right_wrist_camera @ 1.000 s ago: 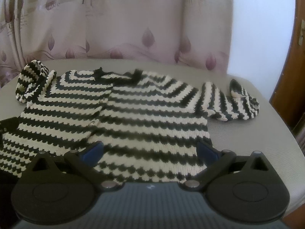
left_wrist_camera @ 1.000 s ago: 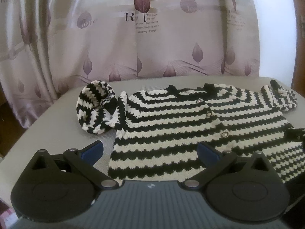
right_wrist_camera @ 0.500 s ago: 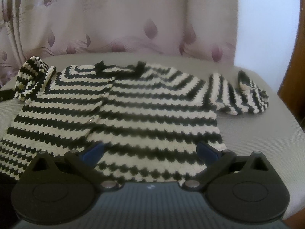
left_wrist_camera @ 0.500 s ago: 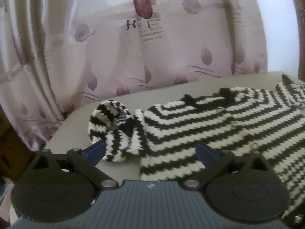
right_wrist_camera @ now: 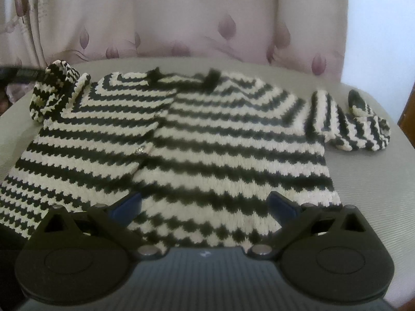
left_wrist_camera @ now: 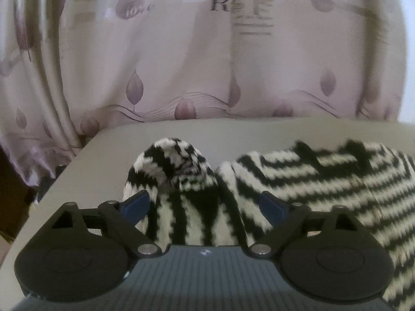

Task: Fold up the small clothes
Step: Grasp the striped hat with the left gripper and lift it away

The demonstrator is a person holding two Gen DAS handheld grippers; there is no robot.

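Knitted in chunky black and cream stripes, the small cardigan (right_wrist_camera: 181,140) lies flat on the grey tabletop (right_wrist_camera: 368,181). Left gripper (left_wrist_camera: 205,206) fingers, just closing slightly, straddle its bunched left sleeve (left_wrist_camera: 179,181) without pressing. Right gripper (right_wrist_camera: 205,204) fingers spread wide over the hem.

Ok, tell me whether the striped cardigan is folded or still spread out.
Spread. The cardigan lies flat and open on the table, both sleeves bunched at its sides, none folded over it.
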